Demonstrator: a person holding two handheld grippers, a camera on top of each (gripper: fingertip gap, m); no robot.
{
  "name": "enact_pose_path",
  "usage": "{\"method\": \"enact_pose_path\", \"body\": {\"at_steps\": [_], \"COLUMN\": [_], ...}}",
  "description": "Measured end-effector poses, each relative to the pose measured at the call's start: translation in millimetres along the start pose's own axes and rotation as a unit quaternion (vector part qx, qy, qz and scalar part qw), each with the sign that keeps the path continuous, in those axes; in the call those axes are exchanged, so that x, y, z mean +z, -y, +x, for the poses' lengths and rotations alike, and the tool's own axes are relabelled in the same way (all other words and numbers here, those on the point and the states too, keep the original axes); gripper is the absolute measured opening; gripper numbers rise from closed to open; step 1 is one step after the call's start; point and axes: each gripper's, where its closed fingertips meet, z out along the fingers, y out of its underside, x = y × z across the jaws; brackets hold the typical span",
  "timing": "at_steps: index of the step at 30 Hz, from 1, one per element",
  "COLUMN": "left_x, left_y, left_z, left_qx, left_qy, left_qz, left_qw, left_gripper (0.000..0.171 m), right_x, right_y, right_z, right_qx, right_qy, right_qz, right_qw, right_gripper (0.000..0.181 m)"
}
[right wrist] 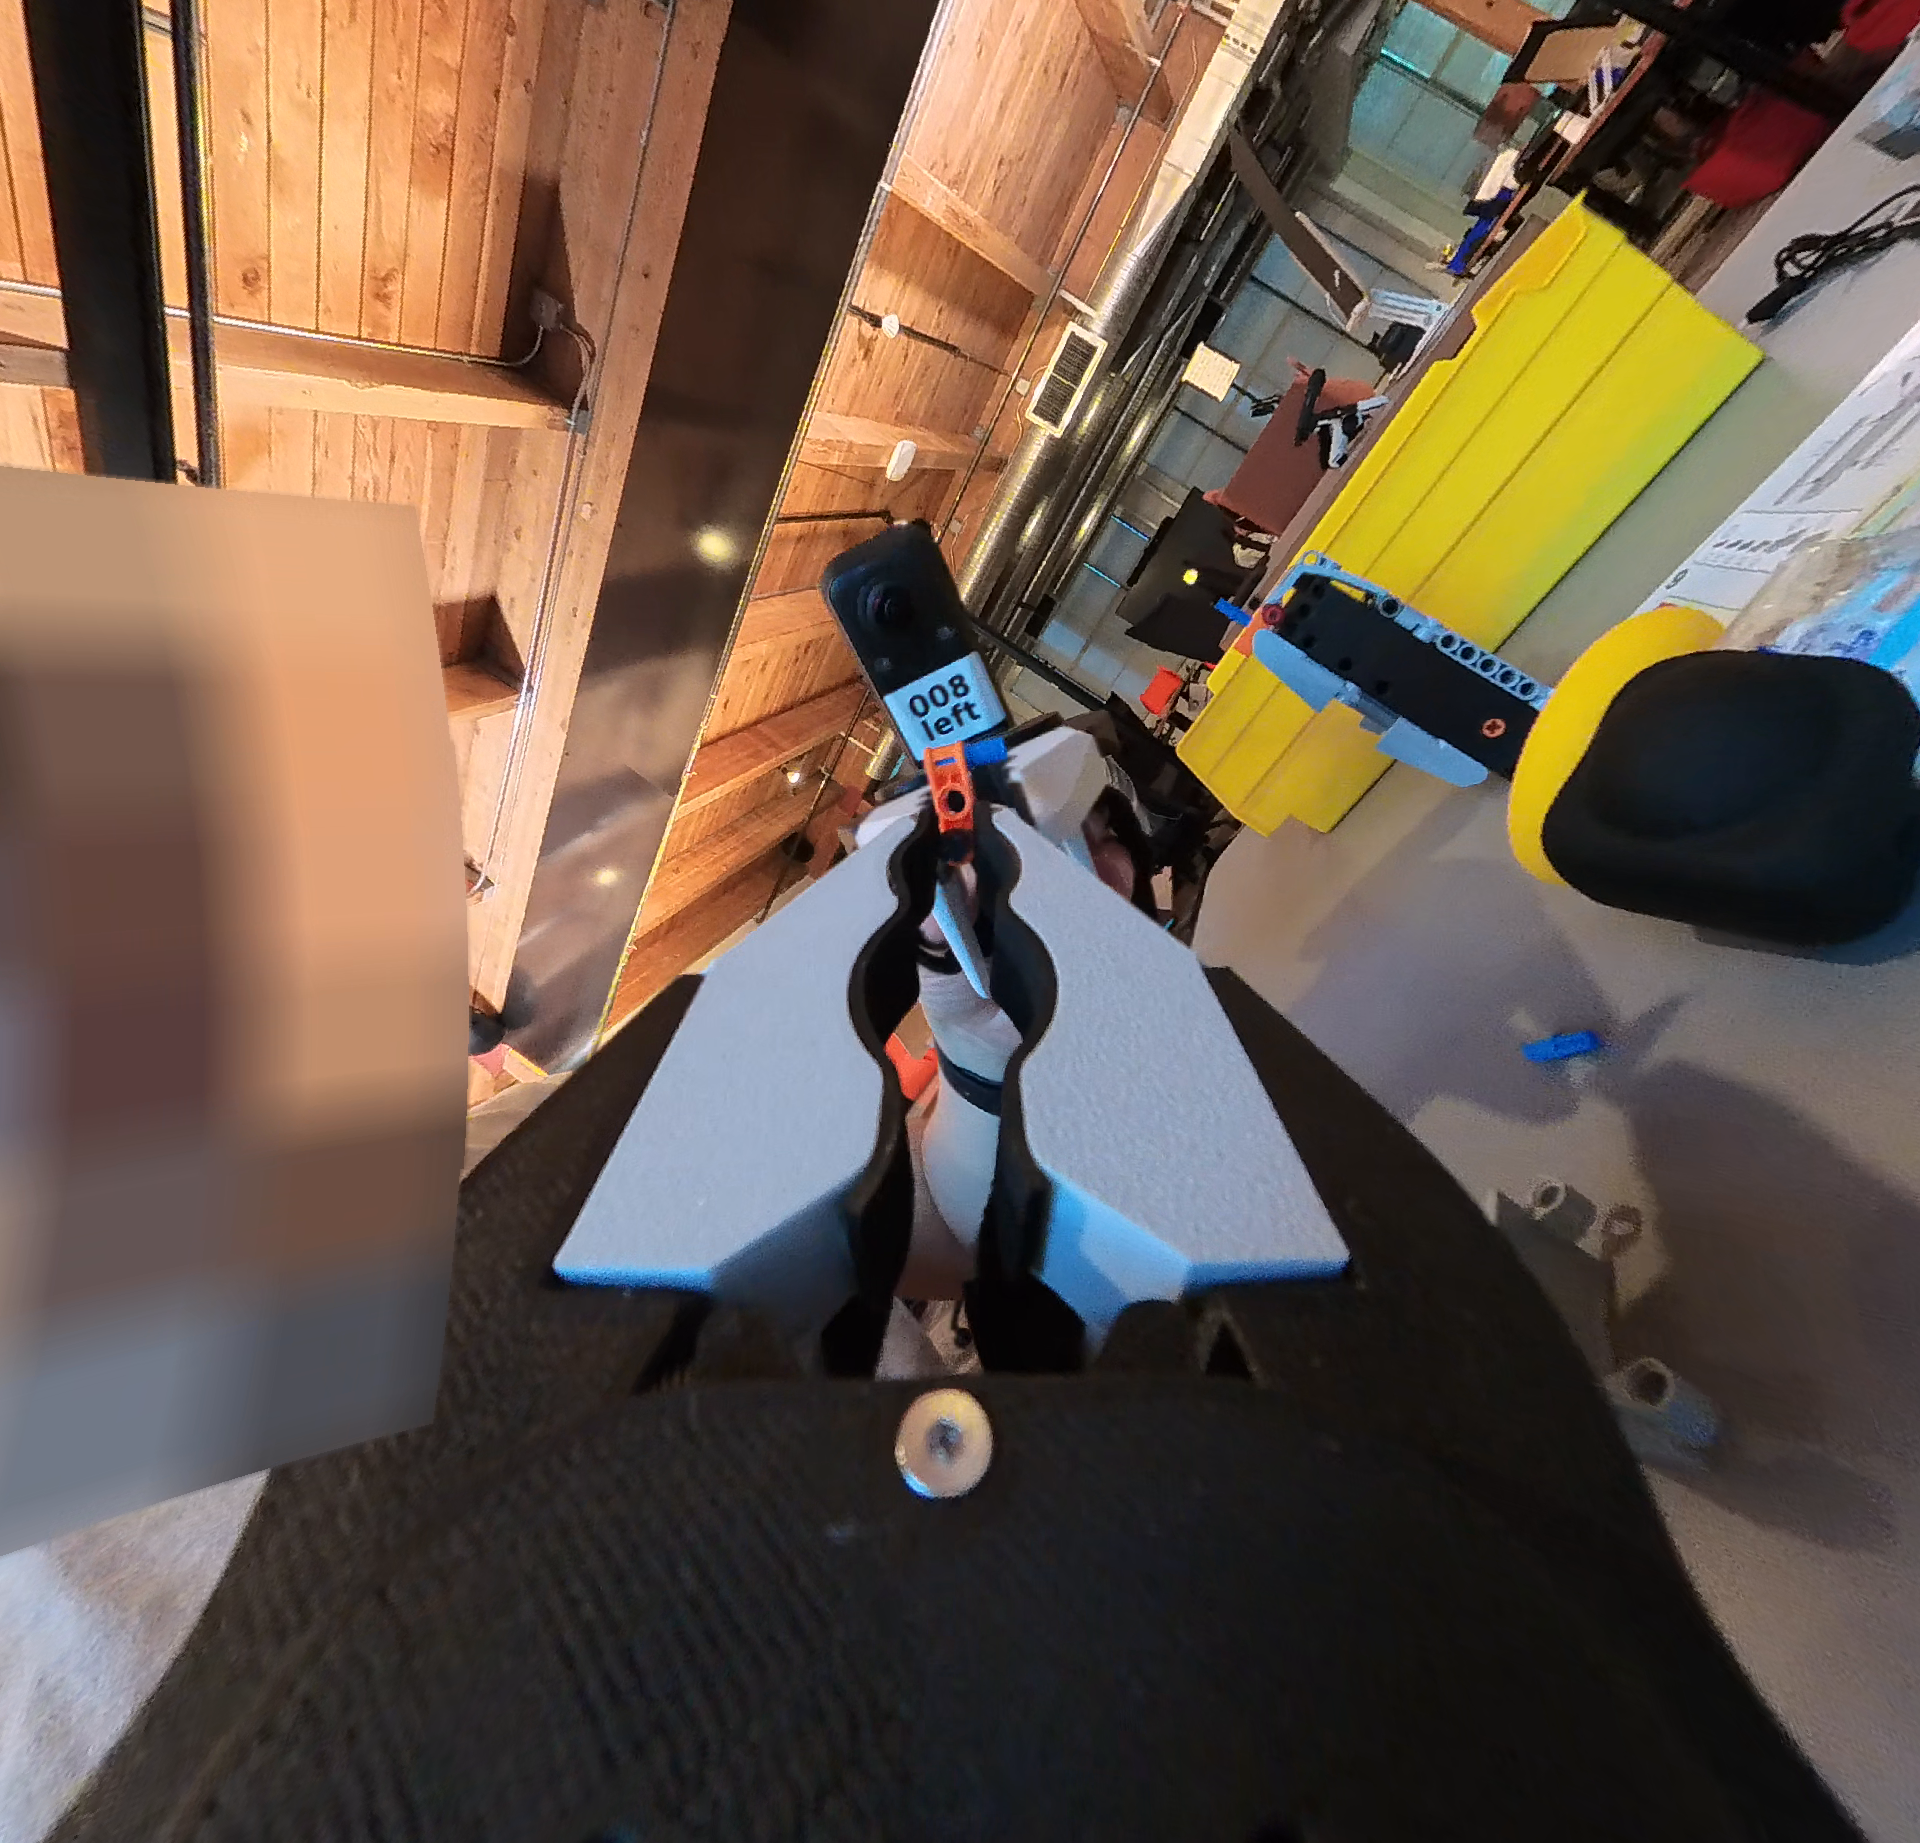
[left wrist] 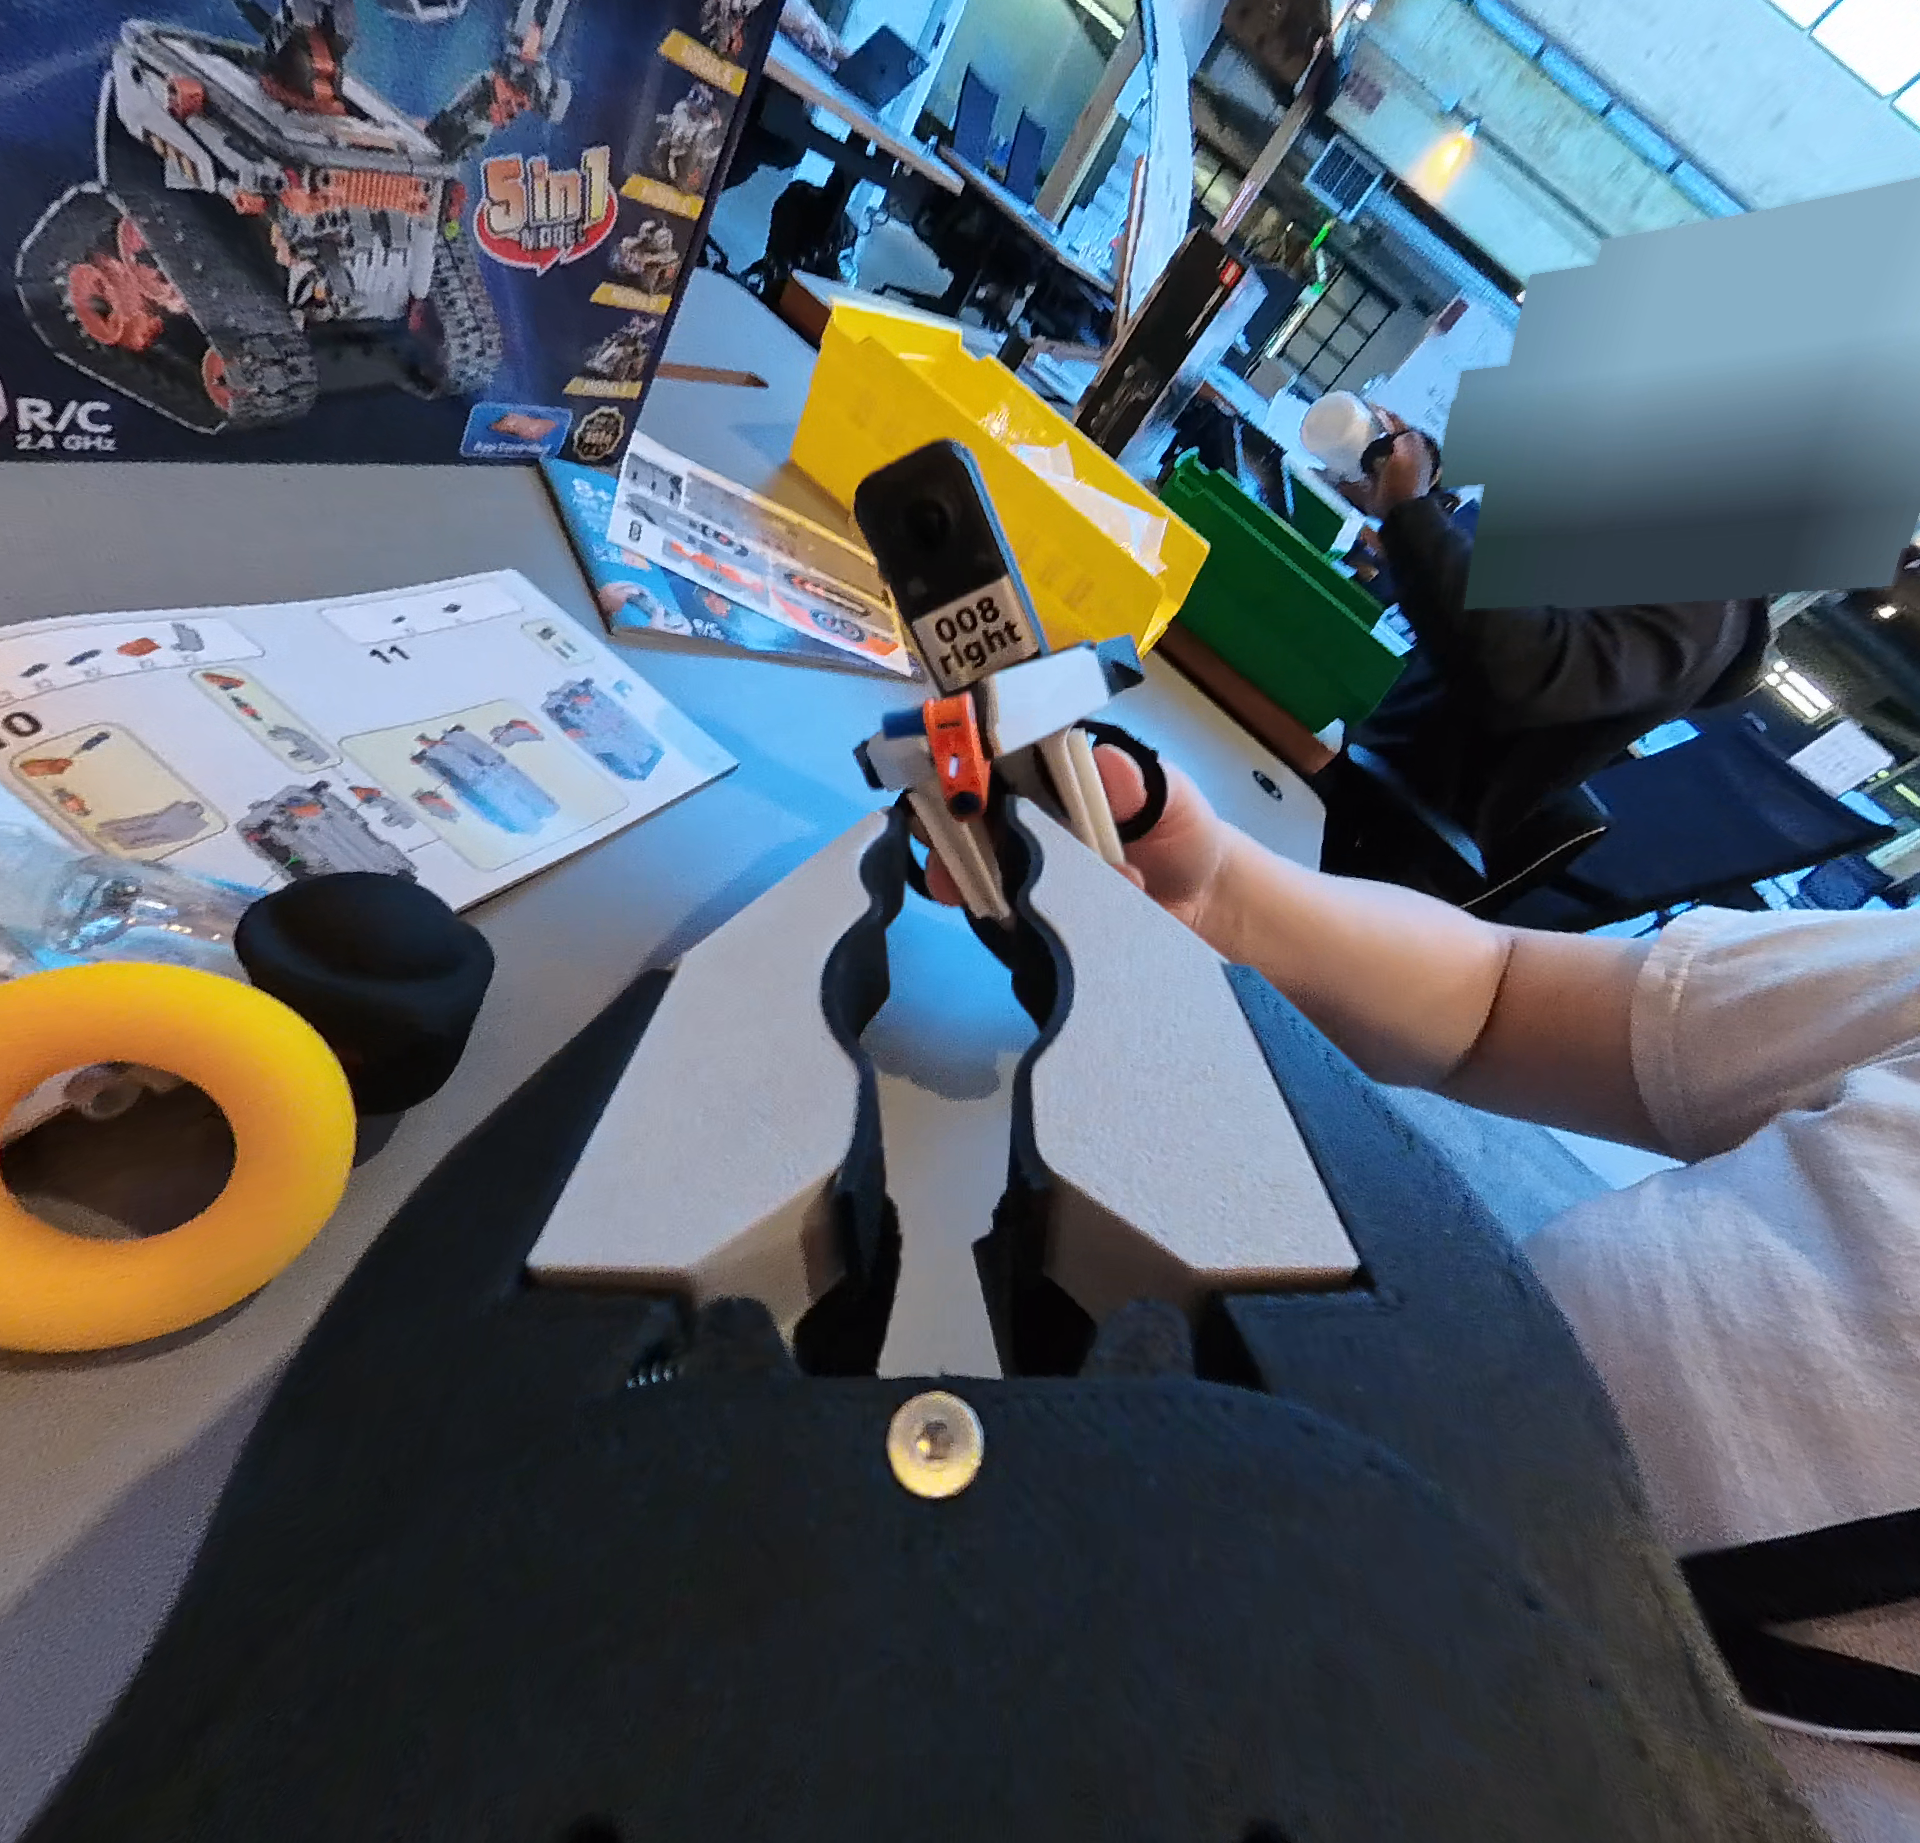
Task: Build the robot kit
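Grippers tip to tip in the air, an orange toy brick between them.

Right gripper (right wrist: 951,837) pinches the orange brick (right wrist: 951,791) at its very tips, jaws nearly closed; left gripper (left wrist: 951,837) faces it head-on, narrowly parted, its tips meeting the brick (left wrist: 958,754), though a firm hold cannot be told. The brick's long axis runs along the right fingers. Below and aside lie a yellow ring (left wrist: 156,1149), a black knob (left wrist: 364,972), an instruction booklet (left wrist: 343,713), a yellow bin (left wrist: 997,484) and a part-built model (right wrist: 1392,681).
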Motion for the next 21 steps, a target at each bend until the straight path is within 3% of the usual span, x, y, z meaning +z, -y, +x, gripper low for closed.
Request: {"method": "enact_pose_path", "body": {"at_steps": [12, 15, 17, 18, 21], "left_x": [-2, -4, -6, -6, -7], "left_y": [5, 4, 2, 0, -7], "left_z": [5, 8, 8, 8, 8], "left_qx": [-0.033, -0.06, -0.071, -0.074, -0.076], "left_qy": [-0.046, -0.071, -0.077, -0.079, -0.077], "left_qz": [0.021, 0.009, 0.001, -0.007, -0.033], "left_qw": [0.998, 0.996, 0.995, 0.994, 0.994], "left_gripper": [0.005, 0.005, 0.005, 0.005, 0.005], "right_x": [4, 5, 5, 4, 0], "right_y": [-3, -9, -13, -15, -22], "right_z": [-2, -8, -6, -3, 1], "right_qx": [-0.011, -0.097, -0.225, -0.307, -0.51], "right_qy": [0.001, -0.007, -0.057, -0.089, -0.158], "right_qz": [-0.001, -0.037, -0.079, -0.104, -0.171], "right_qw": [1.0, 0.995, 0.969, 0.942, 0.828], "right_gripper": [0.005, 0.011, 0.025, 0.024, 0.019]}}
